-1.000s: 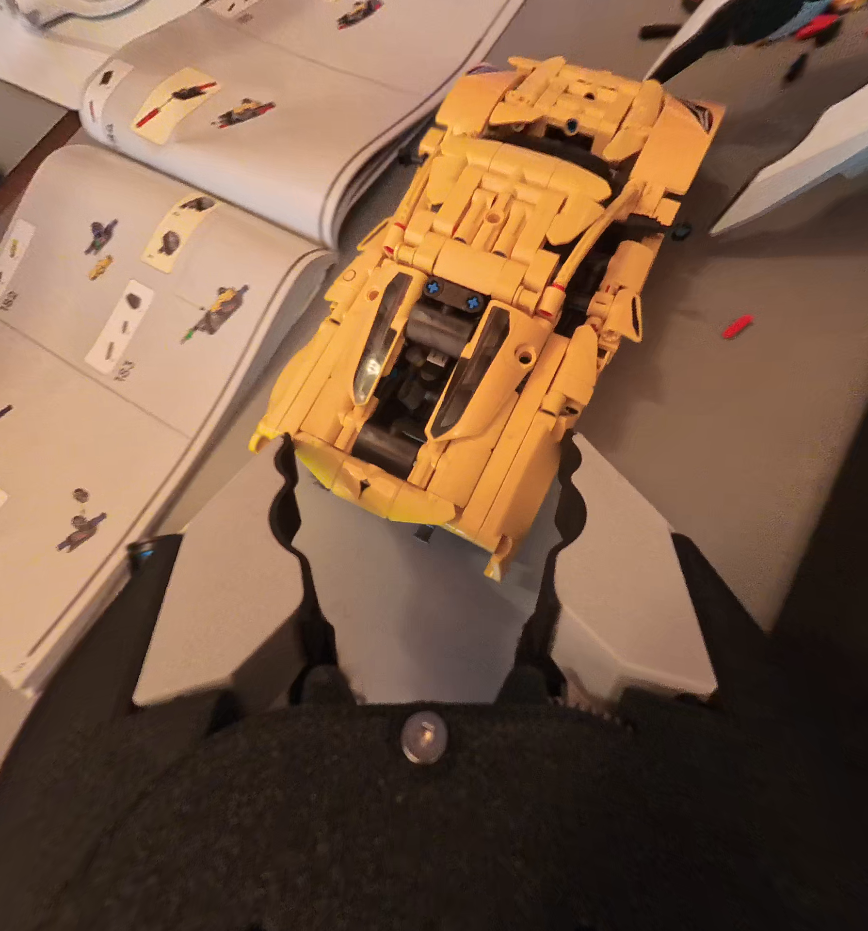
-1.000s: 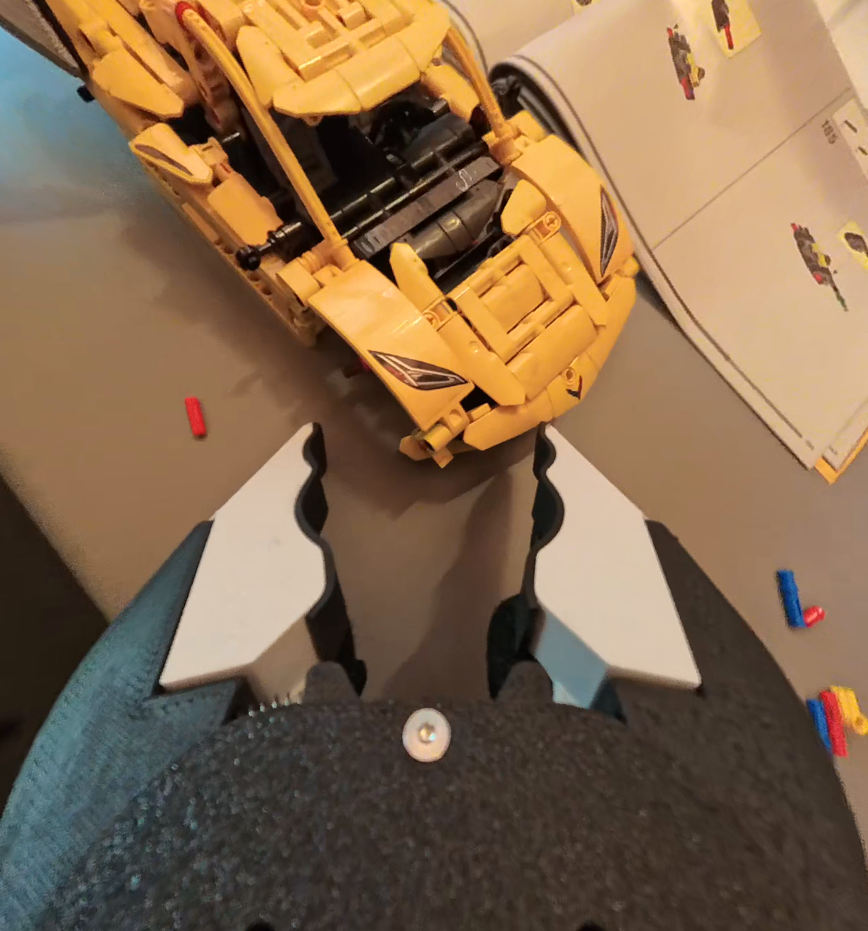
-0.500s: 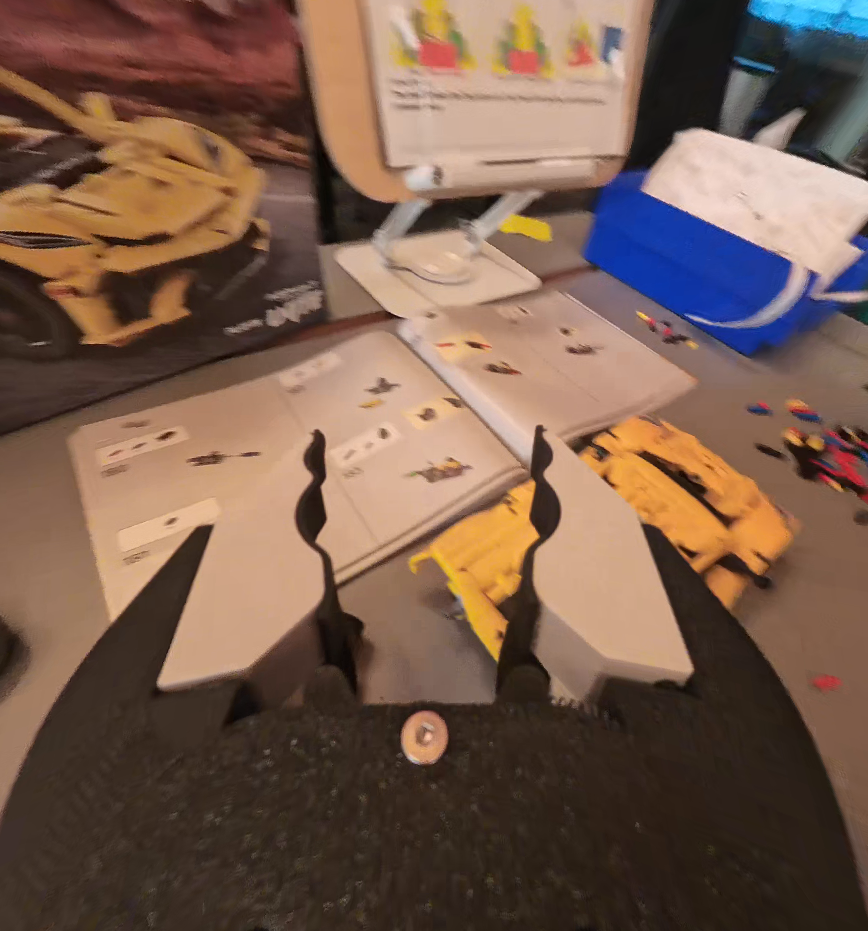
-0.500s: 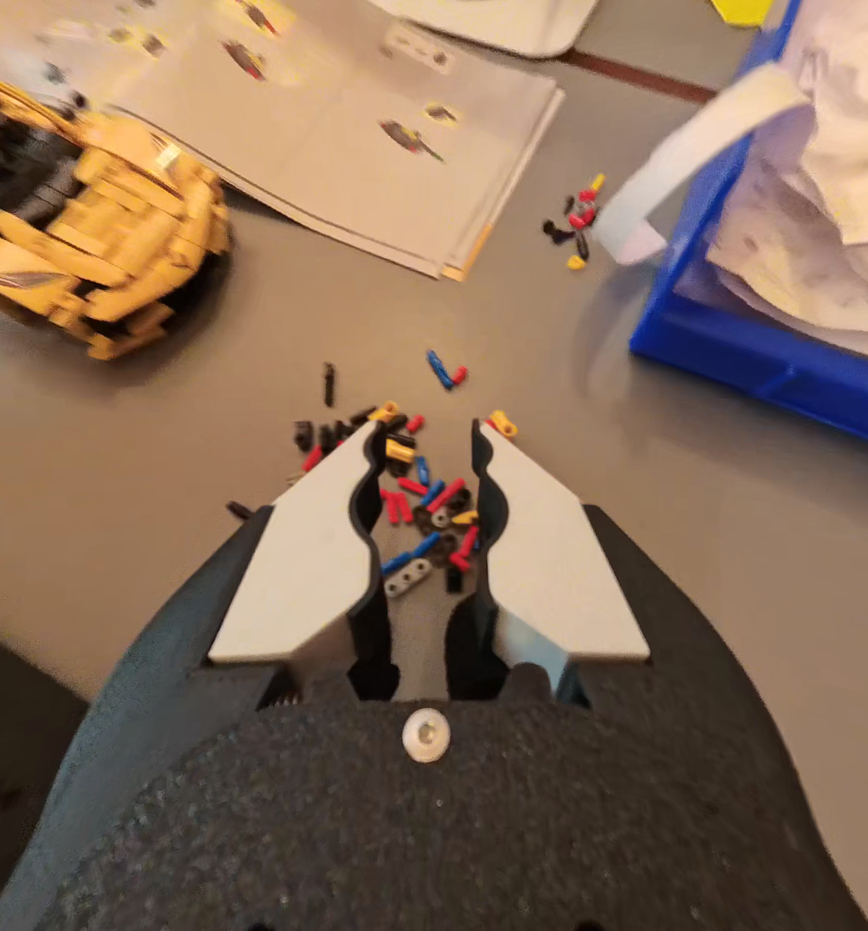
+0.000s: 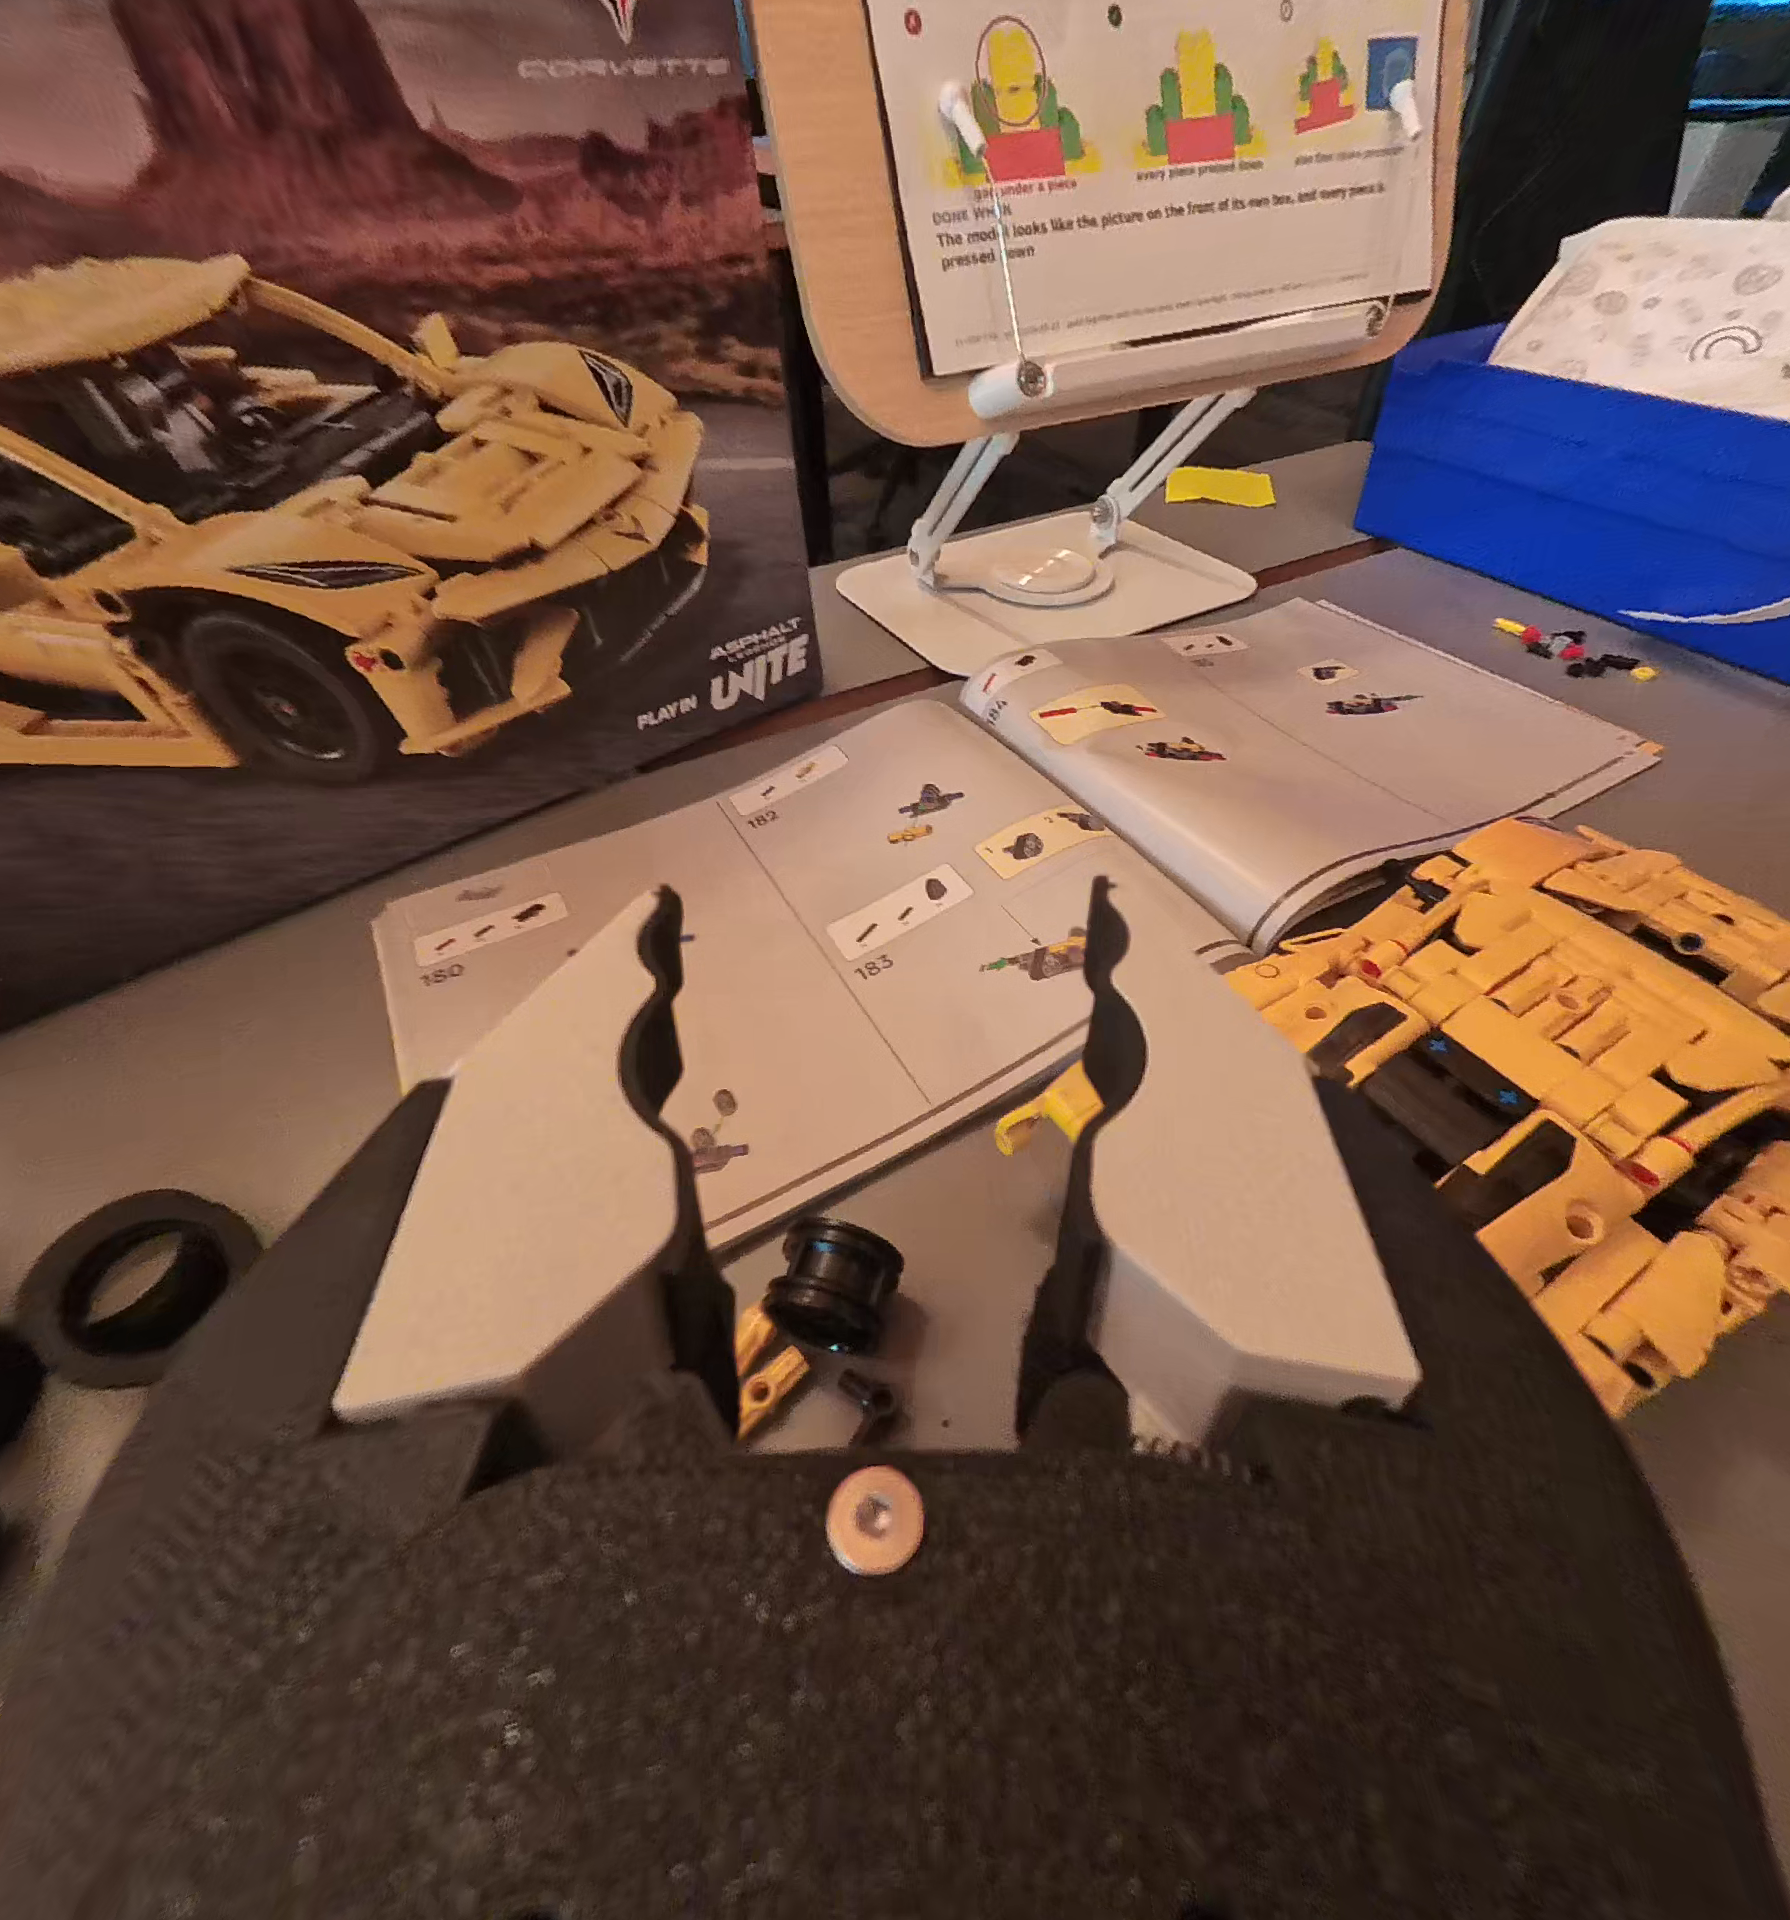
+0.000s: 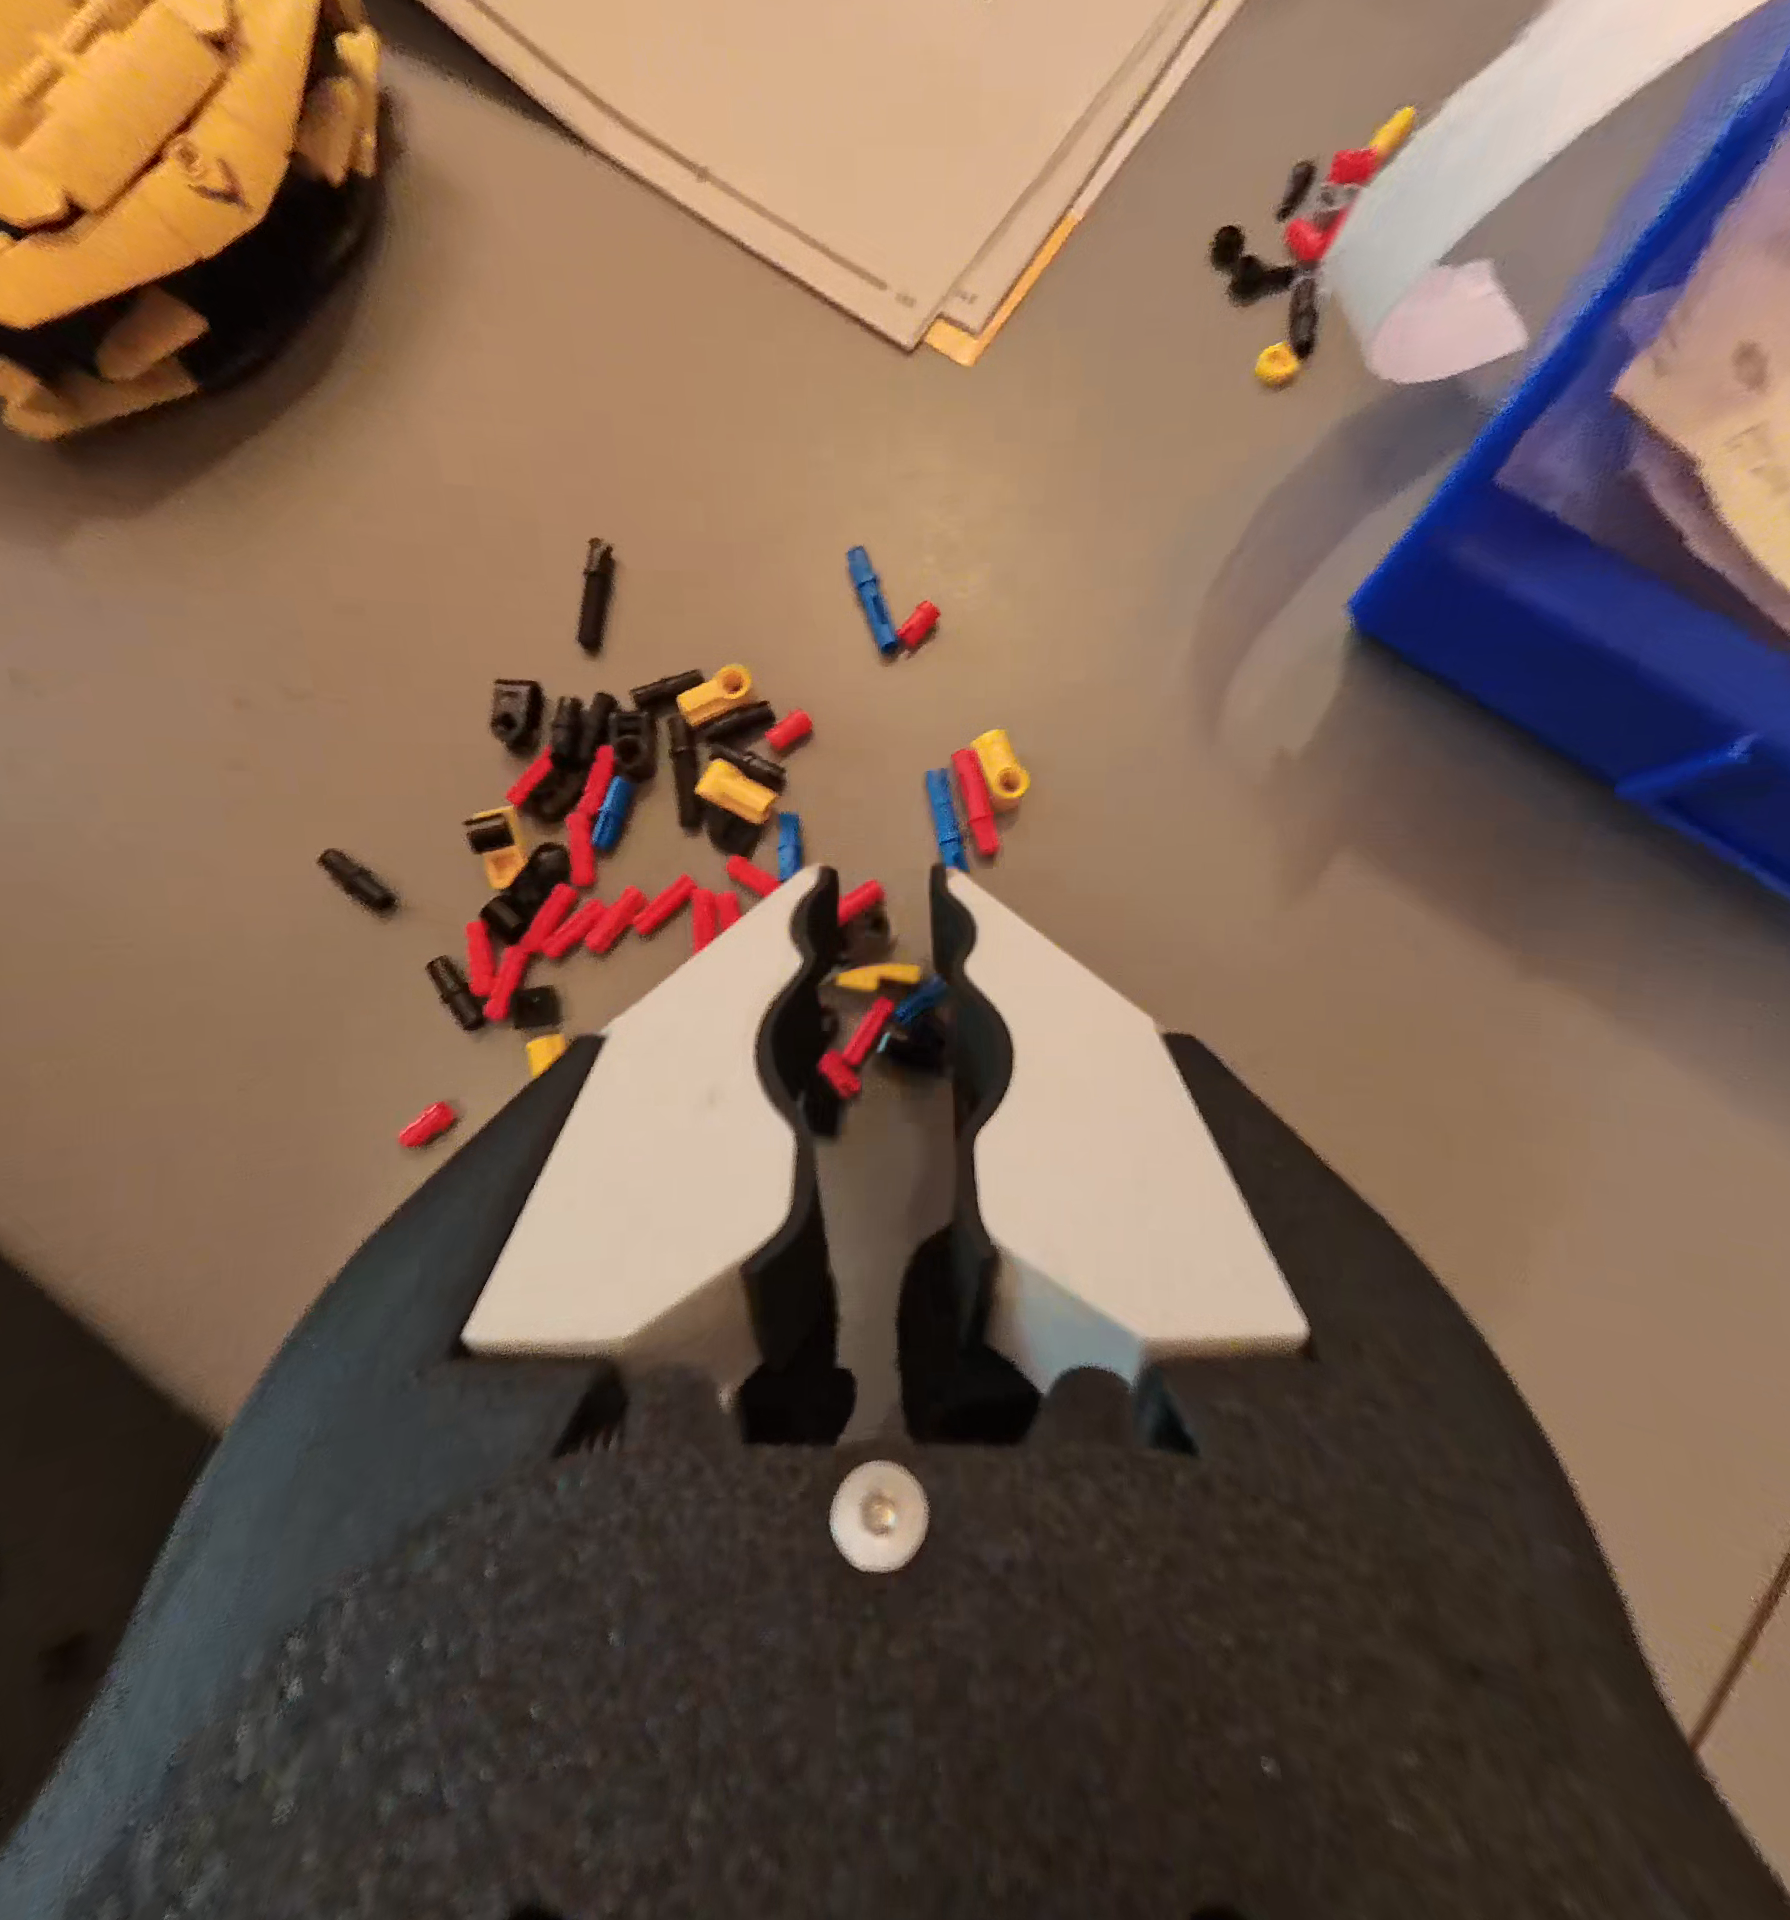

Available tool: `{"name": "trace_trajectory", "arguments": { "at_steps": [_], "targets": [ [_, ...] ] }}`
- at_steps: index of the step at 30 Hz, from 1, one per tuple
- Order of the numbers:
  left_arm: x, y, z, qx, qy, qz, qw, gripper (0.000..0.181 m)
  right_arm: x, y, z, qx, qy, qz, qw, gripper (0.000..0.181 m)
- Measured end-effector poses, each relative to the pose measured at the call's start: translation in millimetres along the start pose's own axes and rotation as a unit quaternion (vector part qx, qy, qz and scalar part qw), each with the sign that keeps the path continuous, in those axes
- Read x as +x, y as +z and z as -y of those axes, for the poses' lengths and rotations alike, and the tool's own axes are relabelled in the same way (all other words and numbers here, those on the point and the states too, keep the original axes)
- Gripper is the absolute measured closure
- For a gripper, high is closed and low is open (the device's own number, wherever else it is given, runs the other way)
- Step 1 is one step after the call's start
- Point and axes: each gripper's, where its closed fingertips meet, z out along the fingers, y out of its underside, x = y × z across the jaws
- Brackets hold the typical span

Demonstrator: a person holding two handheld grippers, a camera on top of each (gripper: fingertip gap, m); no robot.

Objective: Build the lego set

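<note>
With both grippers swung off the yellow brick-built car [image 5: 1556, 1060] at frame right, left gripper [image 5: 875, 909] spread above a black wheel hub [image 5: 834, 1283], right gripper [image 6: 878, 883] narrowed, unclosed, over scattered small pins [image 6: 642, 821]: part-fetching likely next.

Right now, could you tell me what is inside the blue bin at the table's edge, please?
The blue bin holds crumpled white printed paper, and a pale strip hangs over its rim. Whatever lies beneath the paper is covered, so I cannot tell if bricks remain inside.
</note>
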Motion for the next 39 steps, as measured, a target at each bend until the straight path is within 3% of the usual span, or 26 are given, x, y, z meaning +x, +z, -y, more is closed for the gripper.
{"name": "trace_trajectory", "arguments": {
  "at_steps": [8,21,26,28,31,35,39],
  "targets": [
    [11,6,-8,-0.02,0.033,-0.008,0.999,0.103,-20,3,2,0.029,-0.005,-0.007,1.0,0.169],
    [13,5,-6,-0.017,0.025,-0.013,0.999,0.103,-19,19,-4,-0.024,-0.021,0.019,0.999,0.179],
    [4,5,-9,-0.029,0.021,0.012,0.999,0.103,-15,-3,27,0.013,-0.044,-0.022,0.999,0.178],
    [-9,4,-15,-0.044,0.006,0.038,0.998,0.103,-43,-11,50,0.052,-0.06,0.015,0.997,0.179],
    [-28,1,-26,-0.068,-0.016,0.072,0.995,0.105,-117,-6,75,0.096,-0.084,0.13,0.983,0.178],
    [-45,-5,-38,-0.1,-0.015,0.111,0.989,0.112,-209,24,73,0.079,-0.132,0.244,0.958,0.178],
    [-50,-8,-43,-0.11,-0.014,0.118,0.987,0.115,-219,56,60,0.047,-0.191,0.227,0.954,0.178]
  ]
}}
